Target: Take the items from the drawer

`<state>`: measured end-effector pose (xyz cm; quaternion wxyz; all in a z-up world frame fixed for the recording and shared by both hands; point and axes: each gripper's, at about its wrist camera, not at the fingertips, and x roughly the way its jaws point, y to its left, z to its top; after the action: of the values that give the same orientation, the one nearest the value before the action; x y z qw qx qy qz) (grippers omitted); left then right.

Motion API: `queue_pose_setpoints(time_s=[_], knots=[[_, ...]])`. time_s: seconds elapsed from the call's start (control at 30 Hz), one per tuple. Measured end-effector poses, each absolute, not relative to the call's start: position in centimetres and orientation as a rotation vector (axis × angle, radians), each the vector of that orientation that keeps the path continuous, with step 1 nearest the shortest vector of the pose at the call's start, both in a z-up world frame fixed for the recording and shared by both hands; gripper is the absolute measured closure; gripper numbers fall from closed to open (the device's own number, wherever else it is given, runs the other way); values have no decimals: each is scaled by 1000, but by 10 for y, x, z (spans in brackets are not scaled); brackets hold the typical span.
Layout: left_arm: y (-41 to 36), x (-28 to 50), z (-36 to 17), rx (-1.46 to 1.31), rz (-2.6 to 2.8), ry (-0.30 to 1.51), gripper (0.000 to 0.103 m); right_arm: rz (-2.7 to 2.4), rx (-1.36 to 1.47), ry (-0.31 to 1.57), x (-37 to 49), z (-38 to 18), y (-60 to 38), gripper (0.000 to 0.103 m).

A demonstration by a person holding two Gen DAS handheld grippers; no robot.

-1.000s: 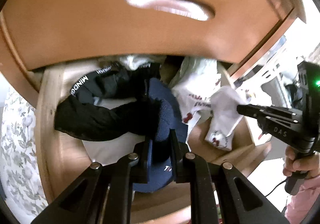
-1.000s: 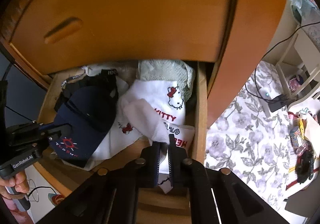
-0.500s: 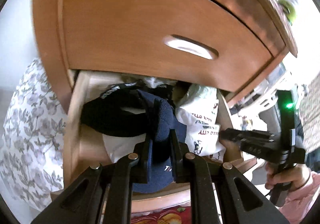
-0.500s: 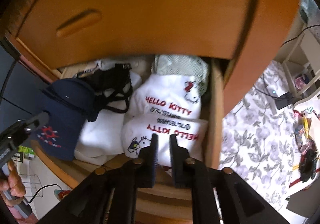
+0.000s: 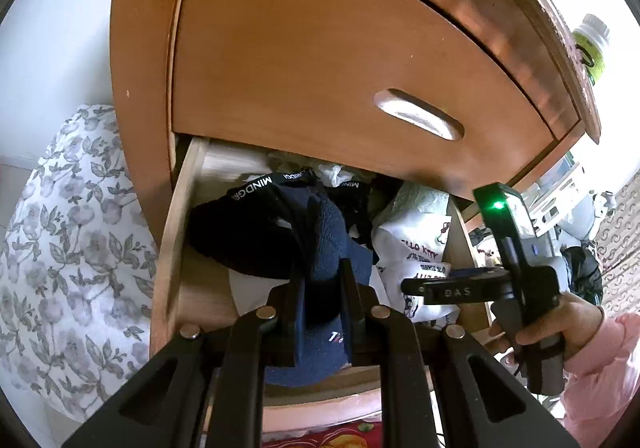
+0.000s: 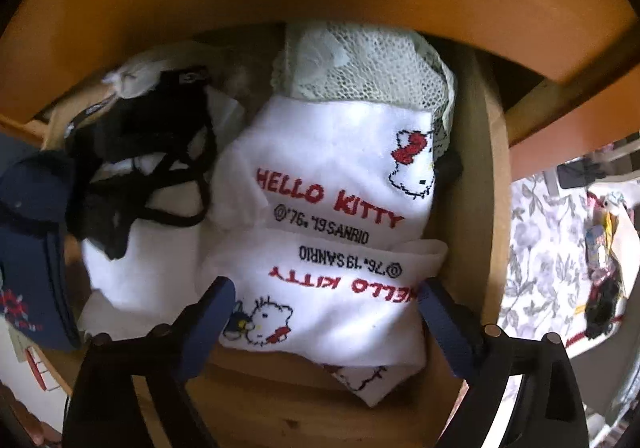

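Right wrist view: right tool (image 6: 324, 298) is spread wide around the white sock (image 6: 320, 308) at 6 o'clock, ready to grip; left tool (image 5: 322, 288) pinches the navy cap (image 5: 326, 248).

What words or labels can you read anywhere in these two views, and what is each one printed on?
"HELLO KITTY" and "©'76, '19 SANRIO": the upper white sock.
The same two lines, upside down: the lower white sock.
"MINDGR...", cut off: the black waistband.
"DAS": the right gripper, which stands open.
"T", the rest hidden: the navy cap that the left gripper clamps.
The bottle label is too blurred to read.
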<state>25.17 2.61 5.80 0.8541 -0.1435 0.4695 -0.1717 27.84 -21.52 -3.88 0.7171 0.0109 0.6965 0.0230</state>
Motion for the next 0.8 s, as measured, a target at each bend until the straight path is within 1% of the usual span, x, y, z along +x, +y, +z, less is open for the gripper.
queue_pose_setpoints(time_s=[0.17,0.27,0.33,0.4,0.43,0.5,0.53,0.57,0.6,0.7,0.8], knots=[[24,254,53,-303,-387,994,88,40,-62,1578,287,-52,-200,4],[25,255,51,-308,-395,994,88,30,-78,1584,289,-56,-195,8],[25,256,50,-314,-400,993,88,16,-111,1572,288,-55,-193,16],[26,257,48,-324,-402,994,88,3,-151,1558,287,-56,-196,33],[27,257,47,-329,-404,995,88,-1,-159,1550,286,-55,-198,37],[28,257,46,-336,-407,996,88,0,-156,1536,282,-54,-203,52],[28,257,45,-340,-408,996,88,1,-153,1531,281,-54,-204,57],[28,257,44,-344,-409,997,88,11,-141,1527,278,-54,-205,66],[28,257,44,-348,-411,998,88,28,-128,1521,275,-55,-205,72],[29,256,41,-359,-414,1002,88,70,-120,1488,266,-52,-203,83],[32,255,39,-372,-412,1004,88,106,-78,1435,258,-40,-201,90]])
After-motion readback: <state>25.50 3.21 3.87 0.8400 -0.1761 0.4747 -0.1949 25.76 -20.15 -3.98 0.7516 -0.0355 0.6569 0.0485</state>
